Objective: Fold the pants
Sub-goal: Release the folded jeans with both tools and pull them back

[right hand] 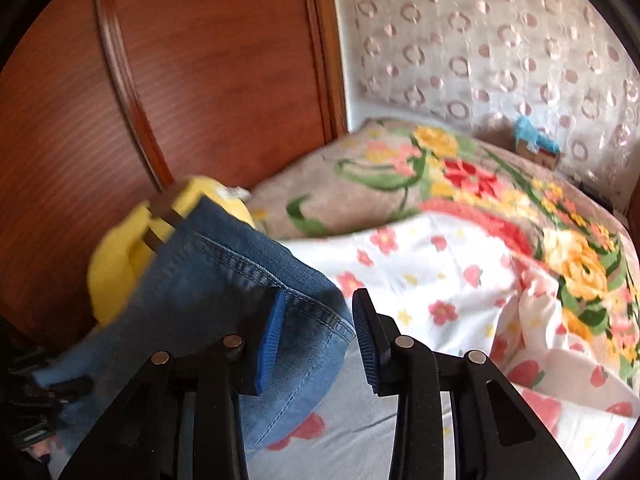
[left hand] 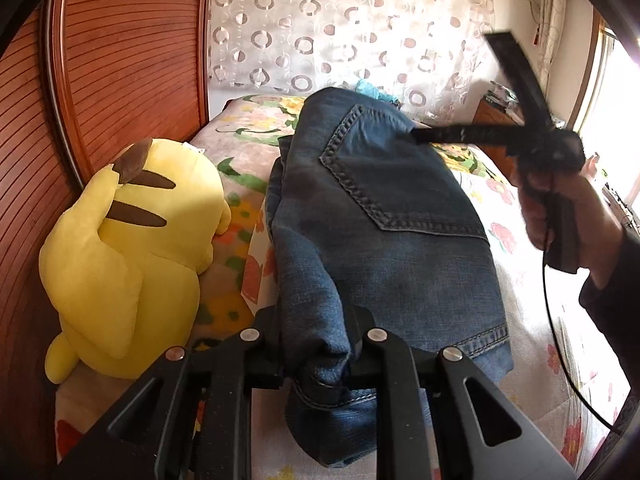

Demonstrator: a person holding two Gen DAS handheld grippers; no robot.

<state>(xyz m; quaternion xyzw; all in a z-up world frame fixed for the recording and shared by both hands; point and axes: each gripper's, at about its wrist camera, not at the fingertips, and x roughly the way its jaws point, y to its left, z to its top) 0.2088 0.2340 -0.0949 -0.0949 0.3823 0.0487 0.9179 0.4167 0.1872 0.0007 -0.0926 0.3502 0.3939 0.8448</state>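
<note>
So the left gripper point(left hand: 318, 344) has its jaws pinched hard on a bunched-up fold of the jeans point(left hand: 384, 216), and the denim spills out in front of its fingertips and also hangs down below them. Going forward from that grip, the jeans lie as a folded stack on the bed point(left hand: 516, 240), back pocket facing up, stretching away from the left tongs toward the far end of the mattress.

The right gripper point(right hand: 316, 336) is spread, blue pads point(right hand: 272, 336) apart with nothing squeezed. One corner of the jeans point(right hand: 224, 288) sits right at its left pad and reaches into the gap, but the pads aren't pressing on it as far as I can see. From the left wrist view you can see that right gripper point(left hand: 418, 136) held in the person's hand point(left hand: 560, 208), its tips over the far right side of the pocket, though it's blurry so whether it's touching I can't say.

Off to the left of the left tongs, just beside the jeans, a yellow plush toy point(left hand: 132, 240) leans against the wooden slatted panel point(left hand: 120, 60). Past the jeans is a flowery blanket point(right hand: 460, 184), and behind that a curtain with ring patterns point(left hand: 340, 32).
</note>
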